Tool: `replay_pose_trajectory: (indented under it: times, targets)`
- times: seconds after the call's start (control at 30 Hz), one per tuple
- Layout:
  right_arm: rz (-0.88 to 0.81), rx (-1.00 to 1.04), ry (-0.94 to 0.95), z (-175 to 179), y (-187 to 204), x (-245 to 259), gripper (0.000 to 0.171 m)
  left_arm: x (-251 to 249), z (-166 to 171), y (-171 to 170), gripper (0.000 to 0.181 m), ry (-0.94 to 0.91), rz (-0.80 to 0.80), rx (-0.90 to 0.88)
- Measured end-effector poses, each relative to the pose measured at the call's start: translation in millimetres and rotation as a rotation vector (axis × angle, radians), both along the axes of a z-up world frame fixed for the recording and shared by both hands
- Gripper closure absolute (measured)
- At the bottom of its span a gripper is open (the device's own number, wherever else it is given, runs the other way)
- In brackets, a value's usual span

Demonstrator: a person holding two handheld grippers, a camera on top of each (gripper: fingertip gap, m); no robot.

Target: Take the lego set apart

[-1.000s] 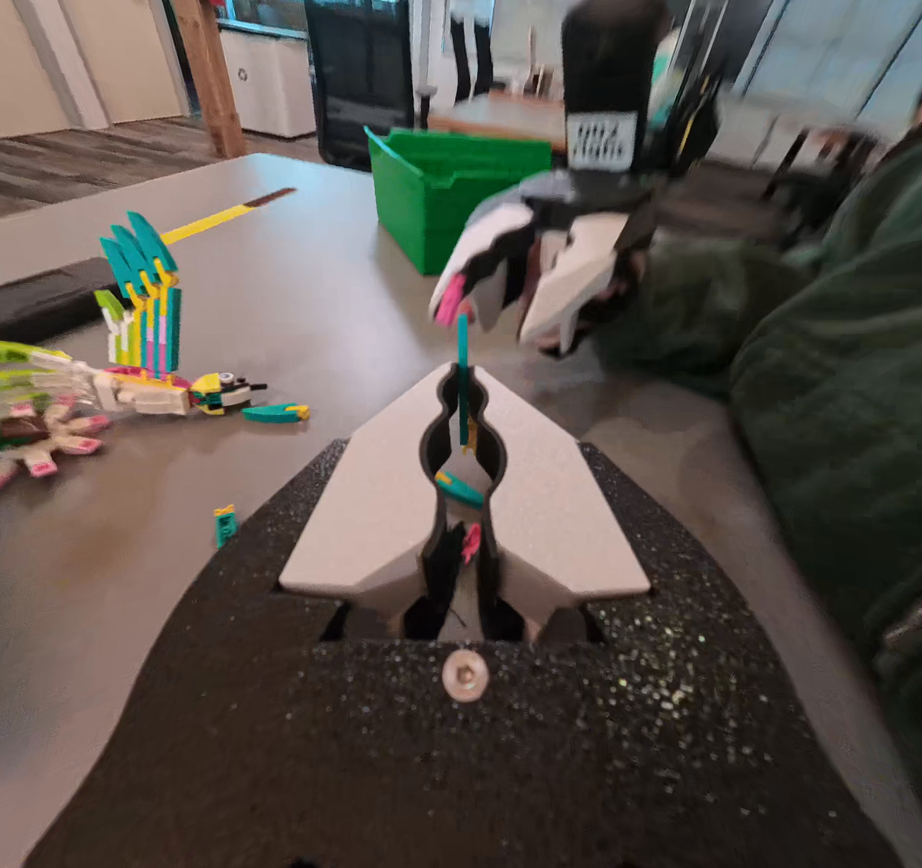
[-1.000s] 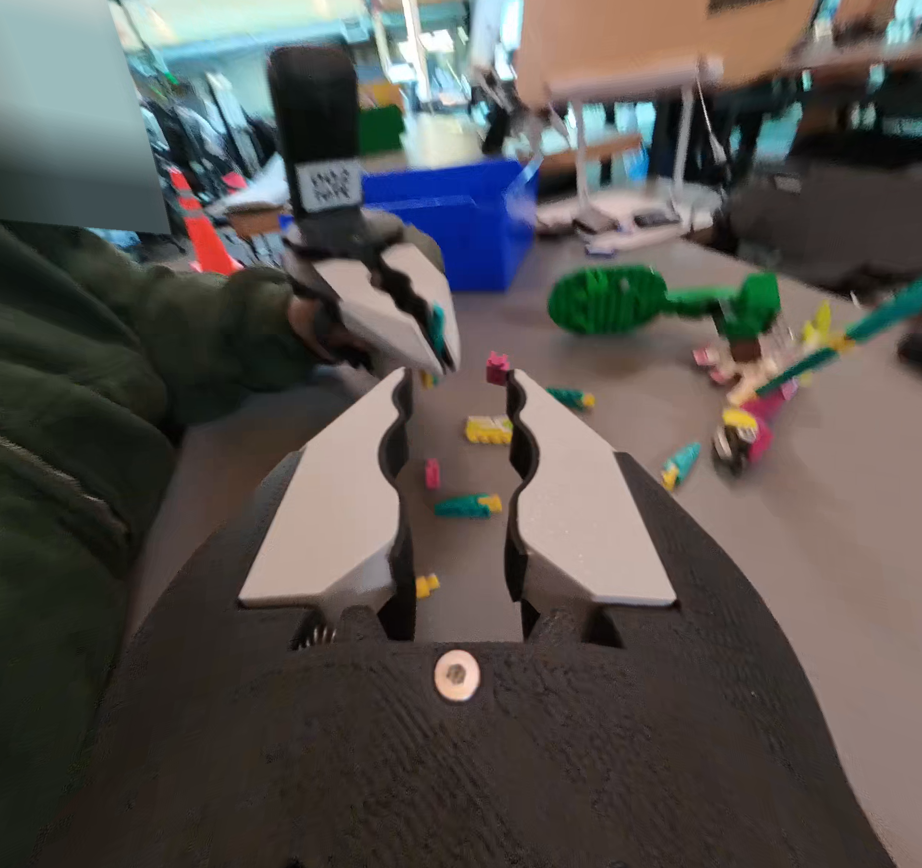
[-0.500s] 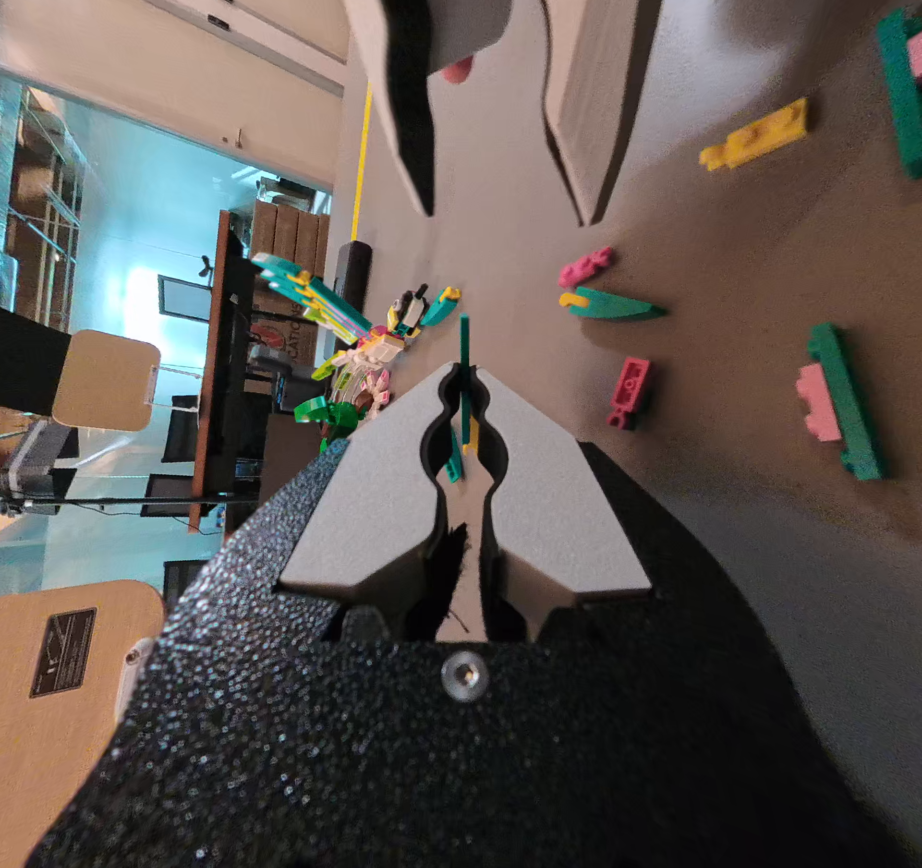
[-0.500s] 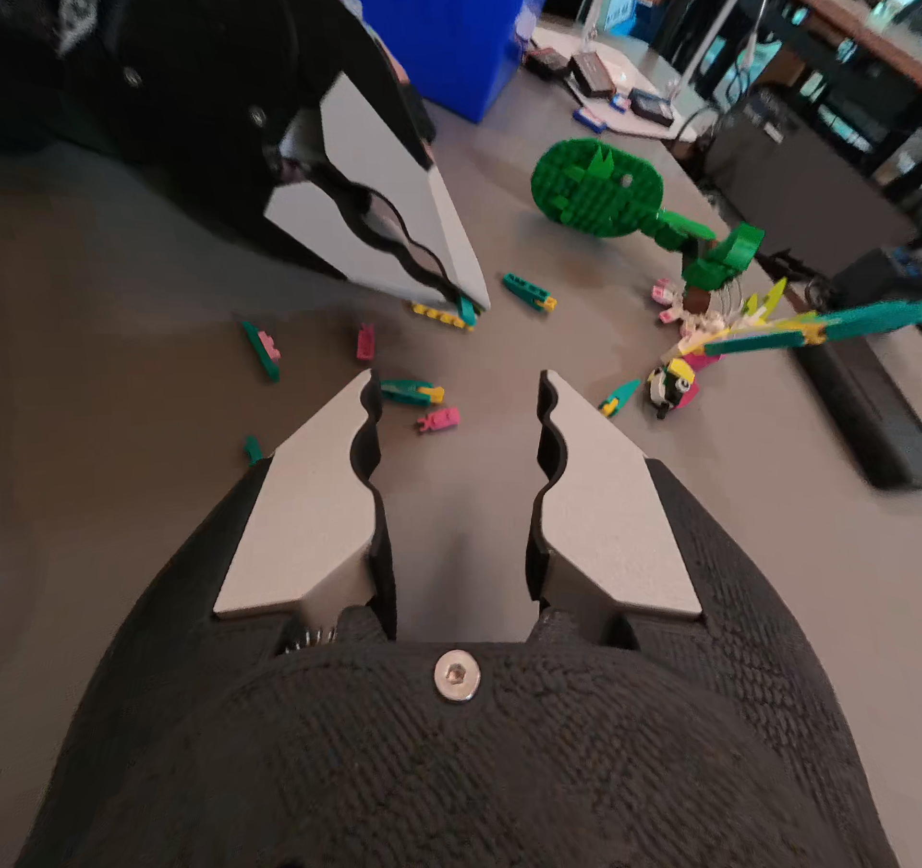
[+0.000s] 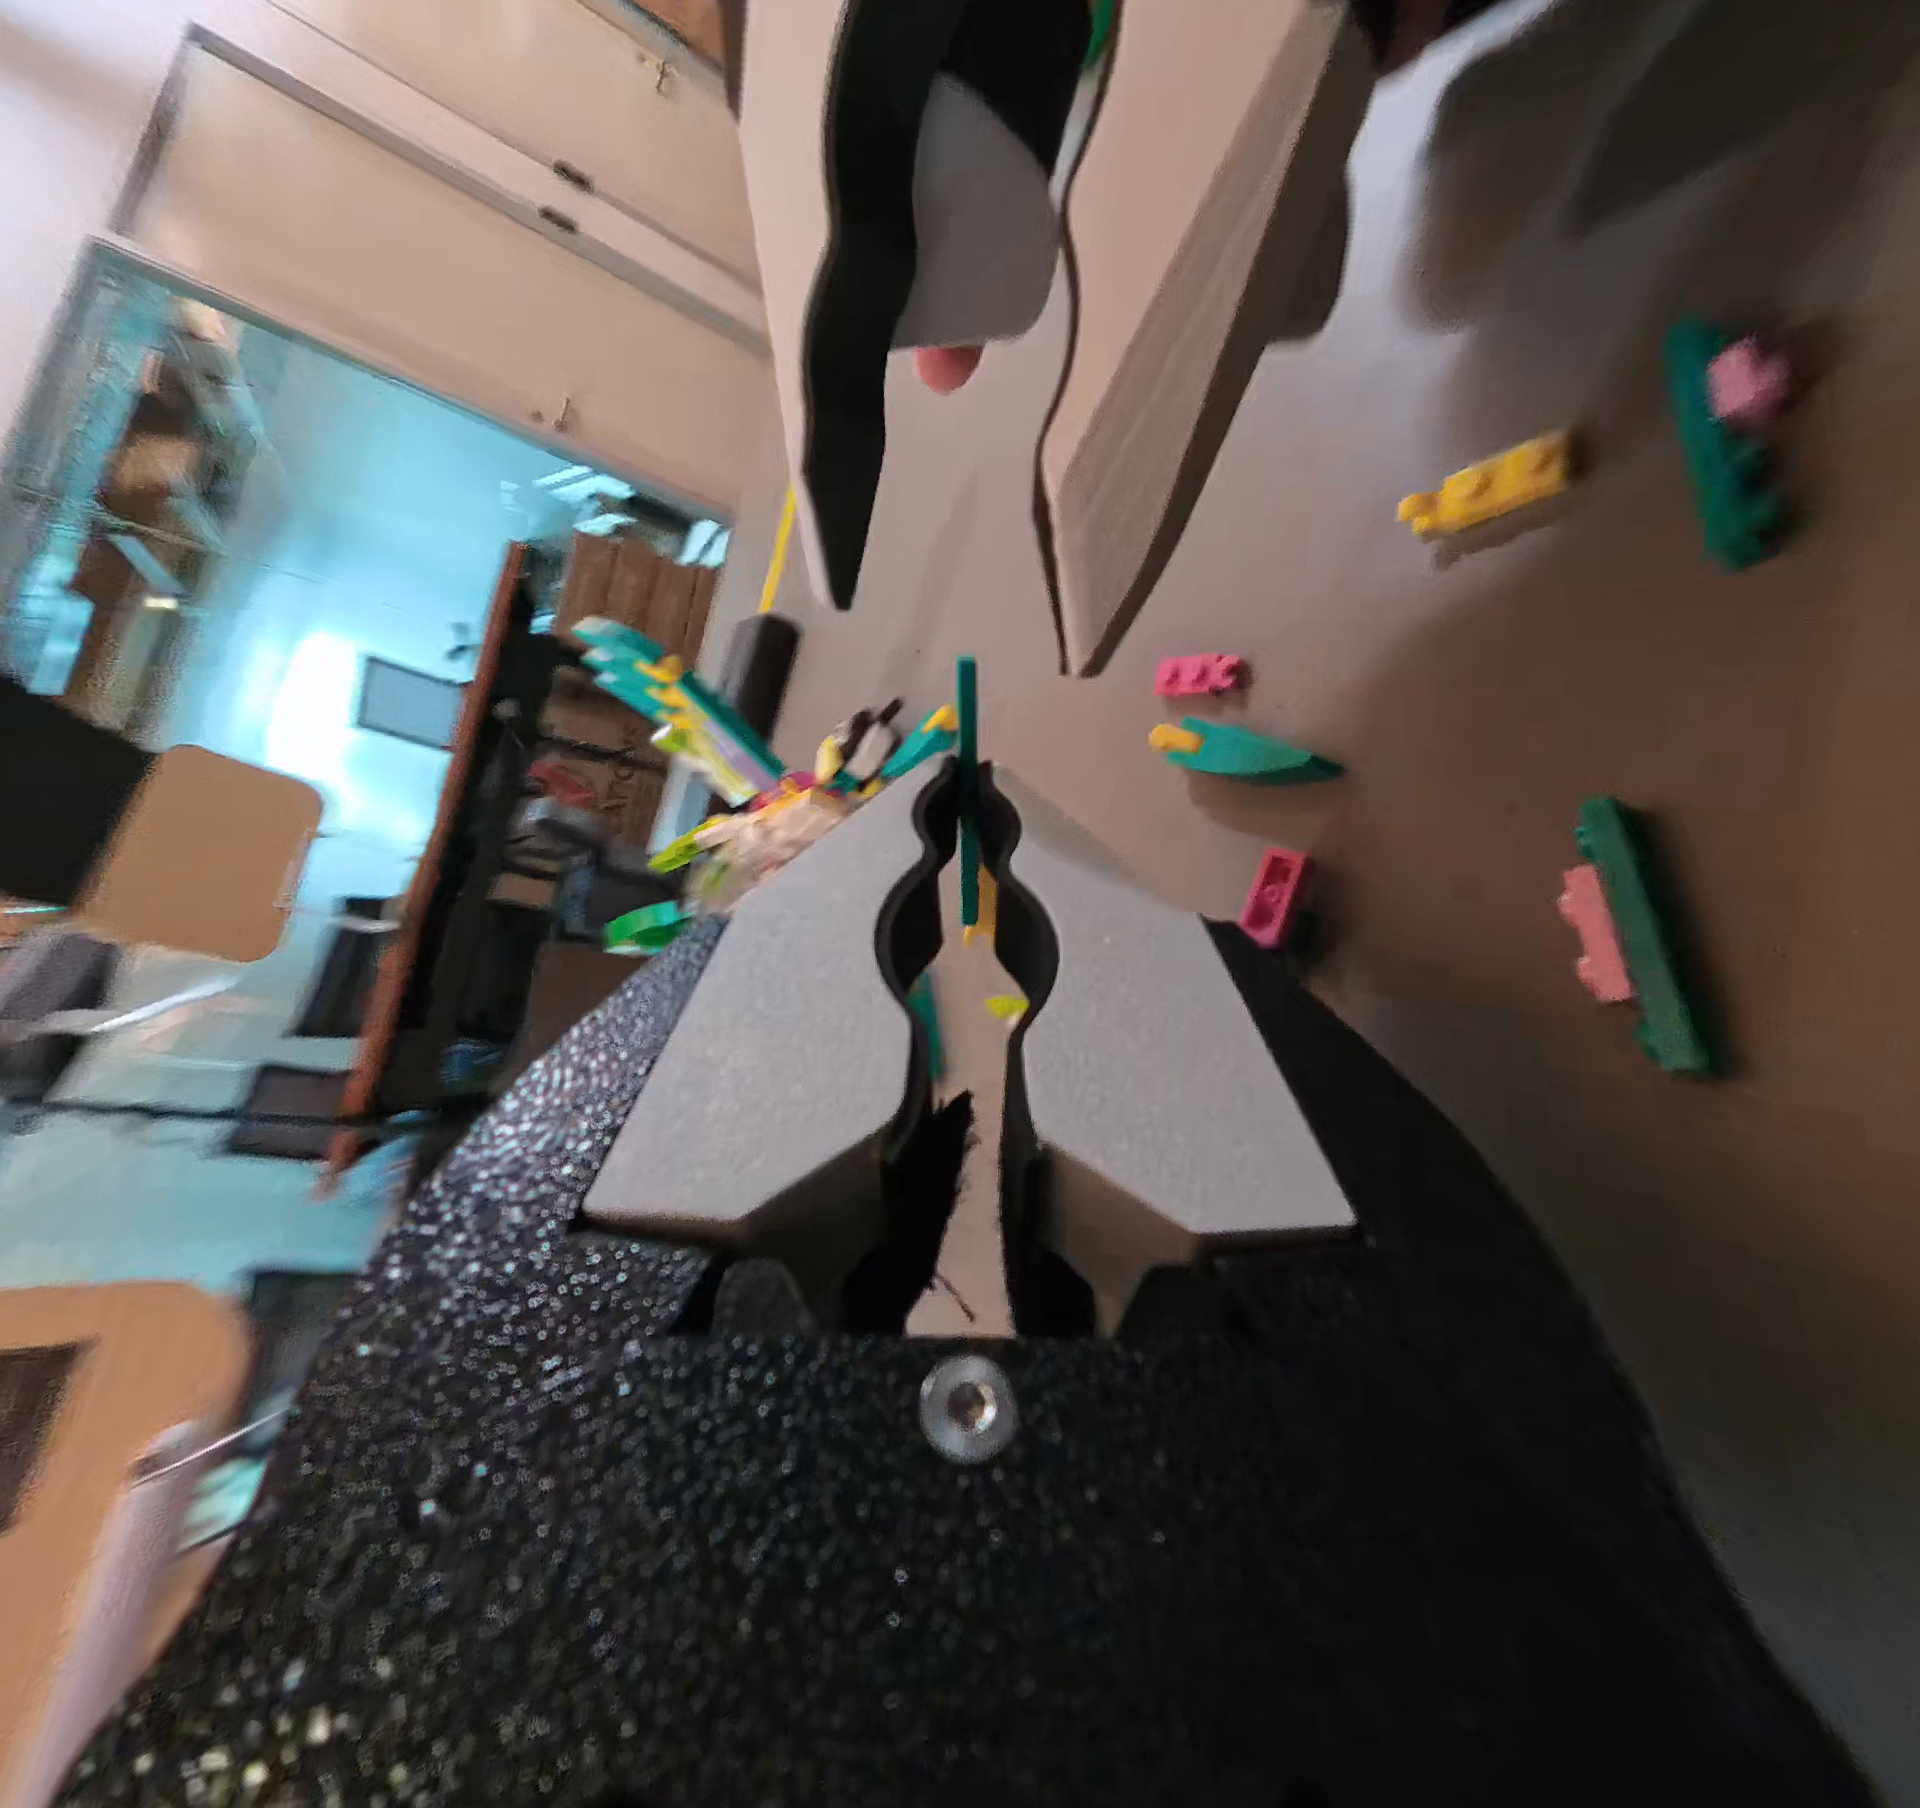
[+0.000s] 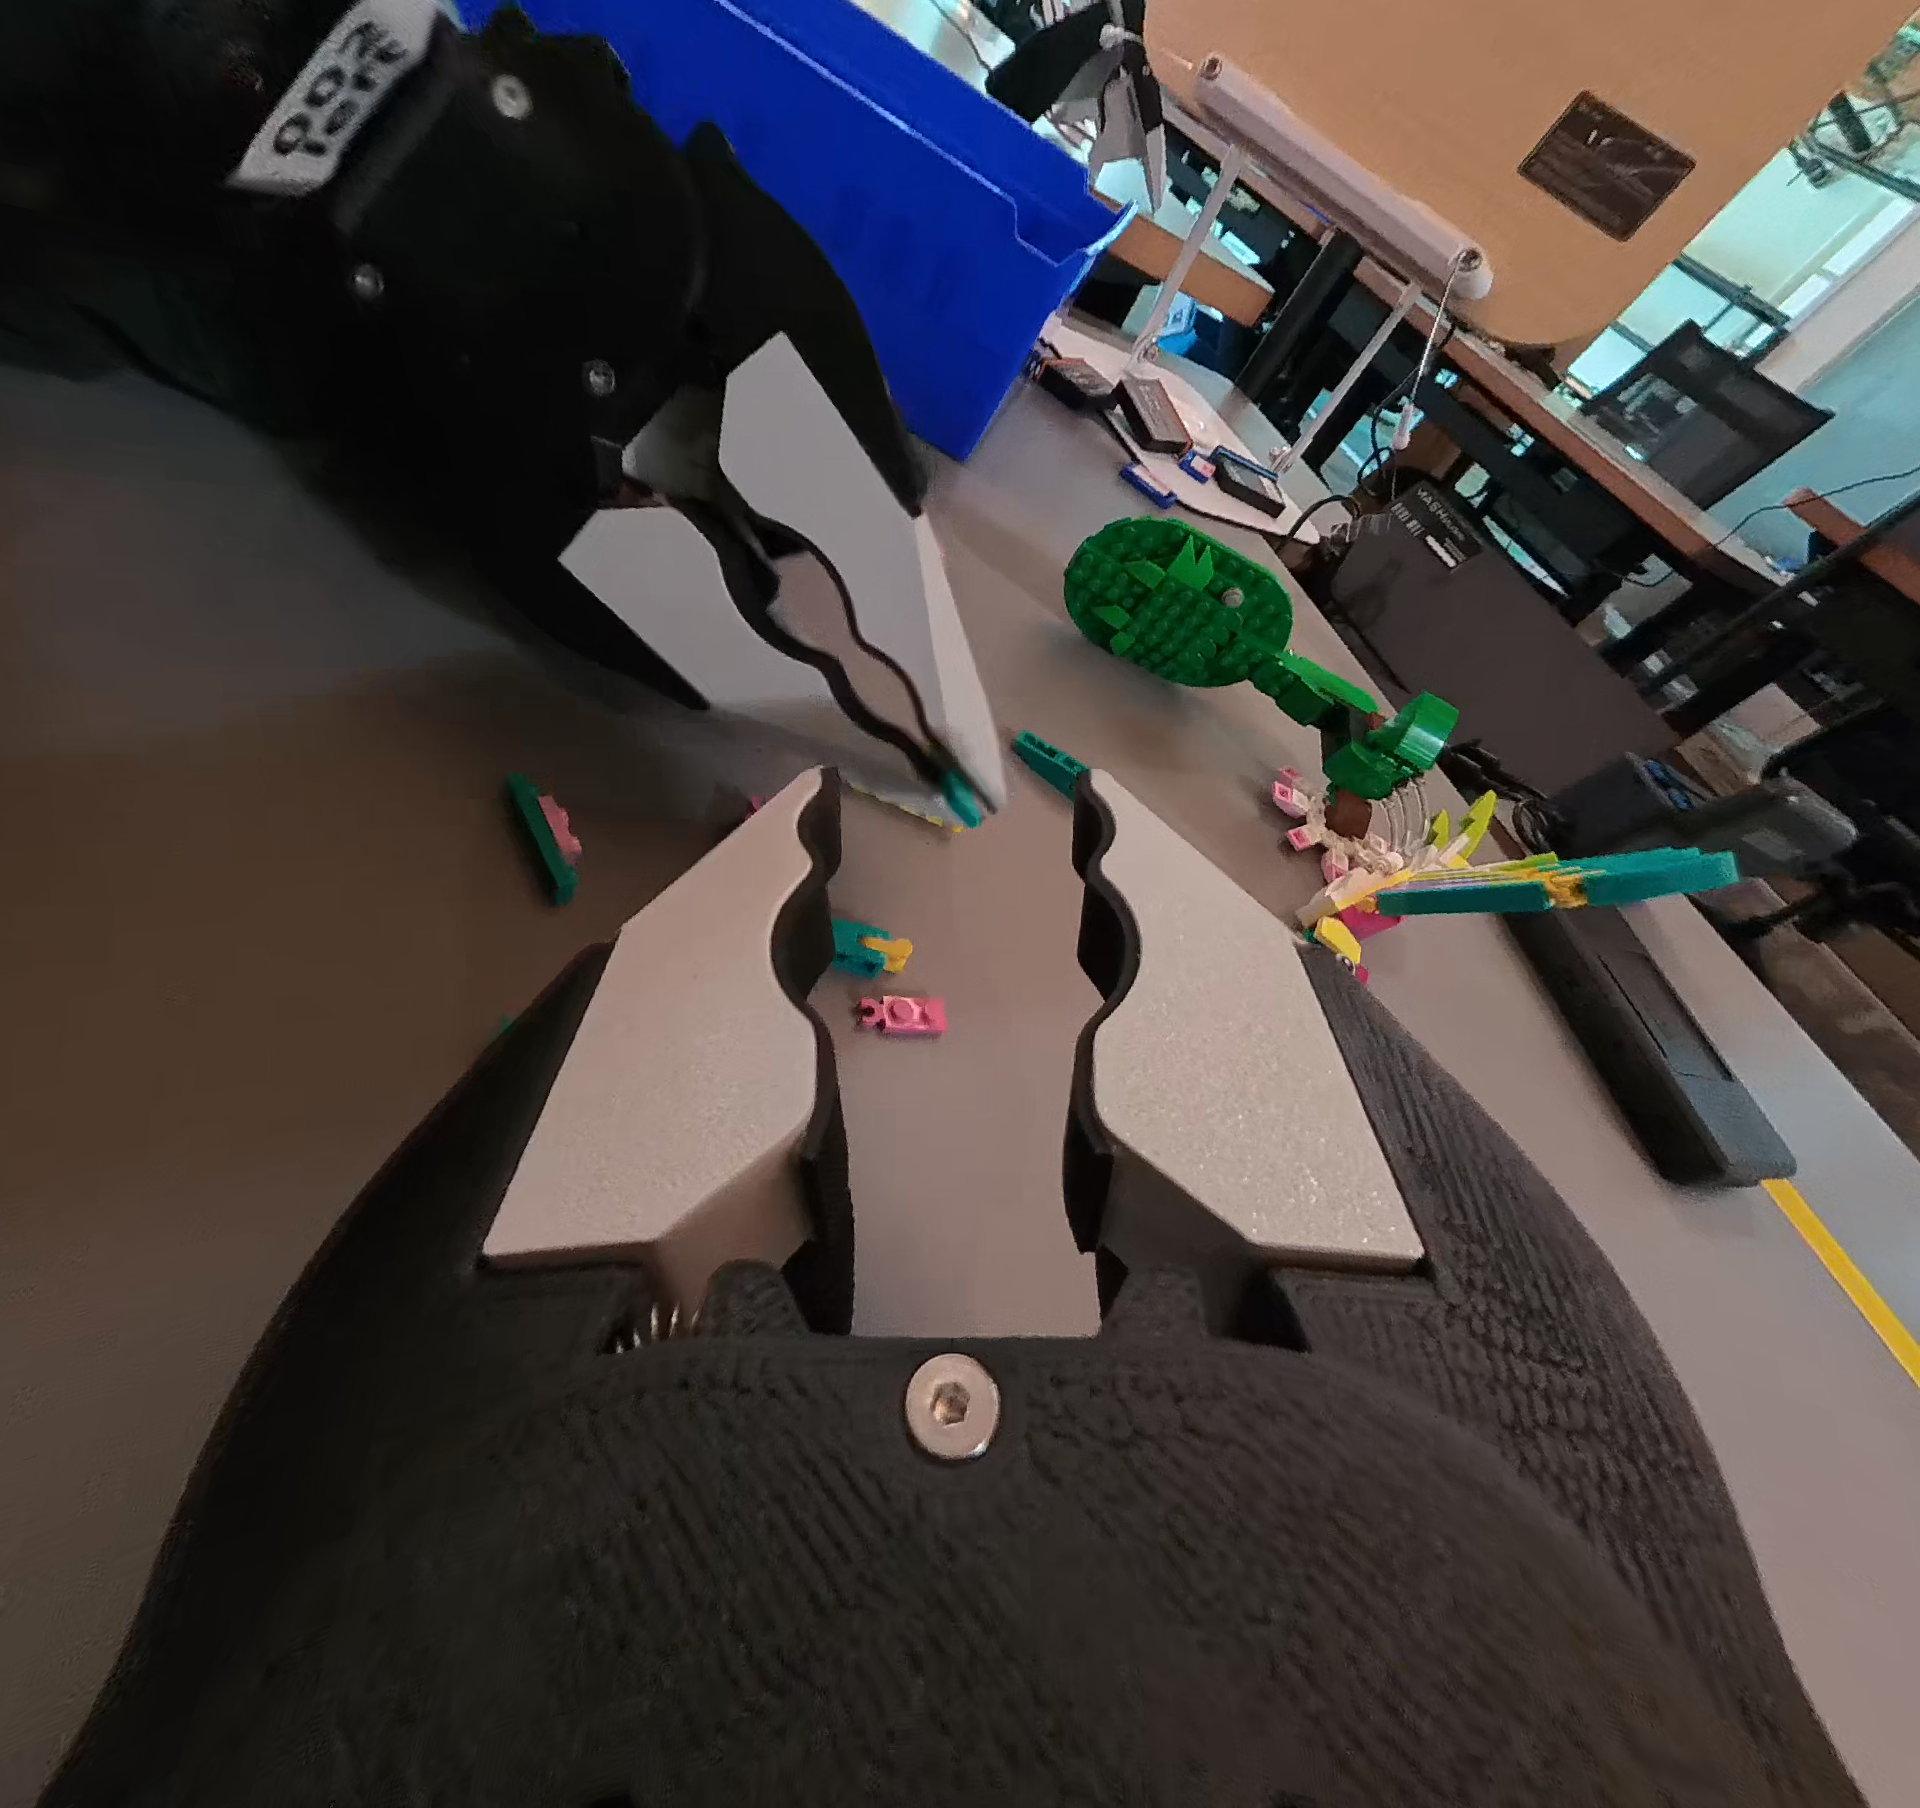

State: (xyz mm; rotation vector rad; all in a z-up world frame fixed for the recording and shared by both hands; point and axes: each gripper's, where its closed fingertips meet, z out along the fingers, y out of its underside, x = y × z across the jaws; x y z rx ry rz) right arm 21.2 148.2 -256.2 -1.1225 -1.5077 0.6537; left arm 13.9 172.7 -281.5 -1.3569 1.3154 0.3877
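My left gripper is shut on a thin teal lego piece with a yellow end. The gripper is rolled on its side, low over the grey table. In the right wrist view it points down with the teal piece at its tip. My right gripper is open and empty, facing the left one, tips close together; it also shows in the left wrist view. The bird model with teal wing lies to the right.
Loose pieces lie on the table: a teal and yellow feather, a pink plate, a green bar with pink, a yellow plate. A green leaf model, a blue bin and a black bar stand farther off.
The left gripper has rolled onto its side and dropped toward the table, still shut on the teal piece. The right gripper has opened wider and come closer to the left one.
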Motion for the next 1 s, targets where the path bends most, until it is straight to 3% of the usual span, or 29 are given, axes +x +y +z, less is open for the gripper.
replay_pose_trajectory:
  times: [0.07,0.27,0.37,0.53,0.67,0.83,1.0]
  targets:
    - [0.030,-0.029,0.022,3.1,-4.7,0.1,0.132,13.5,0.6,-12.2,0.180,-0.133,-0.094,-0.115]
    - [0.182,-0.273,0.106,17.6,-24.0,4.6,0.169,25.8,12.4,-29.3,0.181,-0.376,-0.226,-0.315]
    - [0.196,-0.310,0.126,20.8,-24.0,6.2,0.170,28.3,14.9,-32.8,0.180,-0.414,-0.250,-0.352]
    - [0.219,-0.334,0.079,13.3,-27.4,6.4,0.155,29.7,17.7,-35.6,0.180,-0.458,-0.270,-0.392]
    - [0.214,-0.313,0.079,12.9,-27.0,6.2,0.170,32.0,21.8,-40.2,0.180,-0.516,-0.307,-0.438]
    - [0.086,-0.399,0.166,22.8,-5.8,2.6,0.171,17.4,33.0,-19.9,0.171,-0.601,-0.172,-0.358]
    - [-0.145,-0.551,0.357,34.5,24.8,-1.7,0.171,-8.7,40.3,1.8,0.156,-0.487,0.015,-0.135]
